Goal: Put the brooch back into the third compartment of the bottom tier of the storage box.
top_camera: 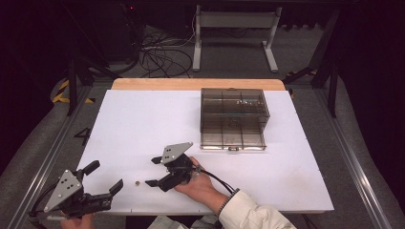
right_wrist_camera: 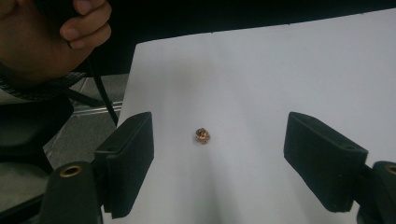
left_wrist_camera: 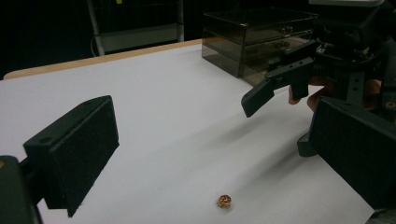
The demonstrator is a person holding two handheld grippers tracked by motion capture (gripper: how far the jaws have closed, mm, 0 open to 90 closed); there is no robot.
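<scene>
A small copper-coloured nut (top_camera: 137, 182) lies on the white board near its front edge, between my two grippers. My left gripper (top_camera: 106, 176) sits at the front left corner, open, pointing right toward the nut. My right gripper (top_camera: 153, 171) is just right of the nut, open, pointing left at it. In the right gripper view the nut (right_wrist_camera: 201, 135) lies on the board ahead of the wide-apart jaws of my right gripper (right_wrist_camera: 224, 158), untouched. In the left gripper view the nut (left_wrist_camera: 223, 201) rests low between the spread jaws of my left gripper (left_wrist_camera: 215, 154), with the right gripper (left_wrist_camera: 278, 126) facing it.
A smoky clear drawer box (top_camera: 233, 119) stands at the back right of the white board (top_camera: 143, 119). The board's front edge and left corner are close to both grippers. A hand (right_wrist_camera: 46, 37) and a black cable lie off the board's corner in the right gripper view.
</scene>
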